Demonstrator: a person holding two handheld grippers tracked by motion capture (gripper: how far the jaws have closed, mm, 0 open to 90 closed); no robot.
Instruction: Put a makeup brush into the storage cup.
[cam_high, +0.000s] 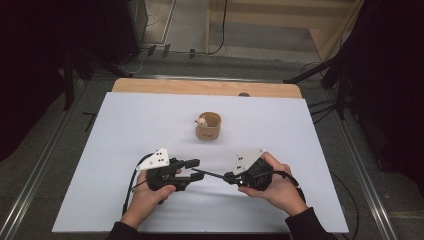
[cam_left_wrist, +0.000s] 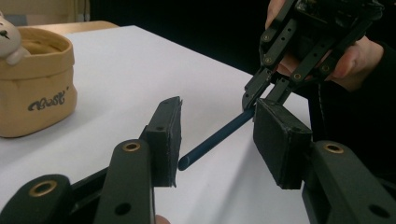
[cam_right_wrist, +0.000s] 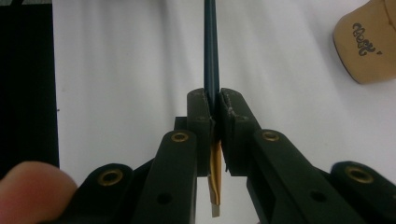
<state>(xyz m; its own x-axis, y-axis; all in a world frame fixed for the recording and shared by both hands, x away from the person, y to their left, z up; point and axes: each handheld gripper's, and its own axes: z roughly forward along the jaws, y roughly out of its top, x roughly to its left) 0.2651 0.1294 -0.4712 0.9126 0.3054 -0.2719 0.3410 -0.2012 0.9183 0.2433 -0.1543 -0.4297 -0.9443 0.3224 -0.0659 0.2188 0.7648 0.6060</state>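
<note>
Right gripper (cam_right_wrist: 214, 100) clamped tight on a dark blue pencil (cam_right_wrist: 211, 51) — pads pressed against its shaft from both sides, golden end with a pale tip poking out behind the jaws, blue length running straight ahead past them. Left gripper (cam_left_wrist: 217, 135) spread, pads apart, blunt end of the pencil hanging in the gap between the two pads and touching neither. Just beyond that gap, the right gripper's linkage and the hand wrapped round it. From above, left gripper (cam_high: 192, 169) and right gripper (cam_high: 227, 176) pointed at each other over the white table (cam_high: 125, 130), pencil (cam_high: 210, 173) bridging from one set of jaws to the other. Farther off, well beyond both pairs of jaws, a tan fabric basket (cam_high: 209, 127) with a small plush toy (cam_high: 201, 120) peeking over its rim — script lettering on the basket's side
</note>
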